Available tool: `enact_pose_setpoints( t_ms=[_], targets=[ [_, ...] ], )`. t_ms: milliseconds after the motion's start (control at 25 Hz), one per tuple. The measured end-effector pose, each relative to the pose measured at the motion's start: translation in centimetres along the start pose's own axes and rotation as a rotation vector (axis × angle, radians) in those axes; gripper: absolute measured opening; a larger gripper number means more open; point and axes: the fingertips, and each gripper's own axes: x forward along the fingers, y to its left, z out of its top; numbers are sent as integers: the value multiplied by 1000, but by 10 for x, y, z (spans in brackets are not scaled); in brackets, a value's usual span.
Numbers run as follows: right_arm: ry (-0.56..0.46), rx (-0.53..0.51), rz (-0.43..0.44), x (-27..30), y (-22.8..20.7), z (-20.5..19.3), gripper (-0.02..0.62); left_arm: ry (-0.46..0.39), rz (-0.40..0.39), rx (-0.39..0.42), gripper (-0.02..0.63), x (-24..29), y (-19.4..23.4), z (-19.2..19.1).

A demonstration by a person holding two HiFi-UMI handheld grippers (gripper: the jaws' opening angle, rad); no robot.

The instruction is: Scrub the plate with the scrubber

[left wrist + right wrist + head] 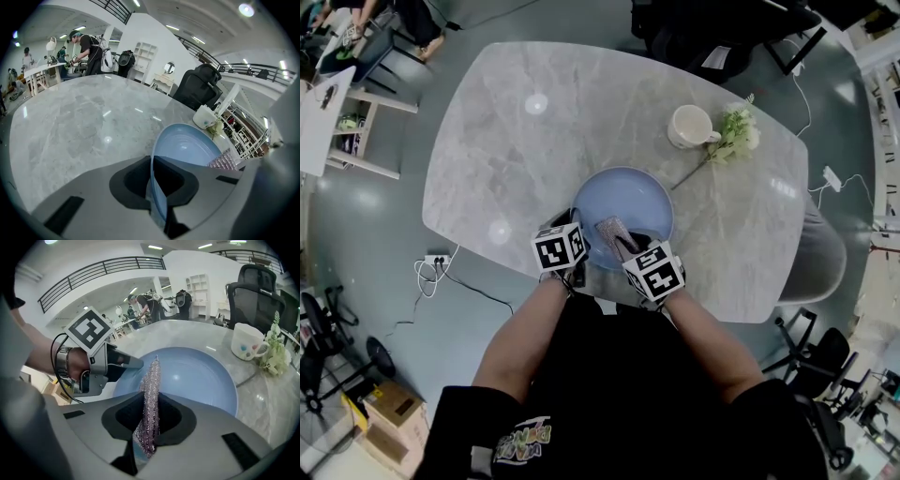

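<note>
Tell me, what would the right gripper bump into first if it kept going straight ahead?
Probably the blue plate. The scrubber pinched in the right gripper sticks out in front, aimed at the plate's inside, so it would touch there first, though depth is hard to judge.

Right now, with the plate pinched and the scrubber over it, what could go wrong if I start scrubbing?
The left gripper holds the plate only by its rim; hard strokes might twist it loose. The right gripper pinches the thin scrubber, which may slip out. The mug and flowers sit close beyond the plate; a wide sweep could knock them.
</note>
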Motion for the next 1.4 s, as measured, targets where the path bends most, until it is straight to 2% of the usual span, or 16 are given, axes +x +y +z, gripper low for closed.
enact_pose_setpoints(
  t_ms=[240, 440, 640, 1080, 1400],
  targets=[
    [-2, -16, 54, 14, 16, 22, 75, 9, -19, -16, 35, -1, 1, 0],
    [42, -100, 31, 33, 16, 24, 75, 20, -36, -26, 34, -1, -1, 1],
    [92, -224, -41, 41, -1, 29, 78, 25, -54, 16, 32, 1, -3, 0],
    [108, -291, -243, 33, -73, 43, 80, 33, -73, 23, 31, 2, -1, 0],
    [127, -371, -360, 24, -108, 50, 78, 34, -78, 23, 31, 4, -1, 1]
  ],
)
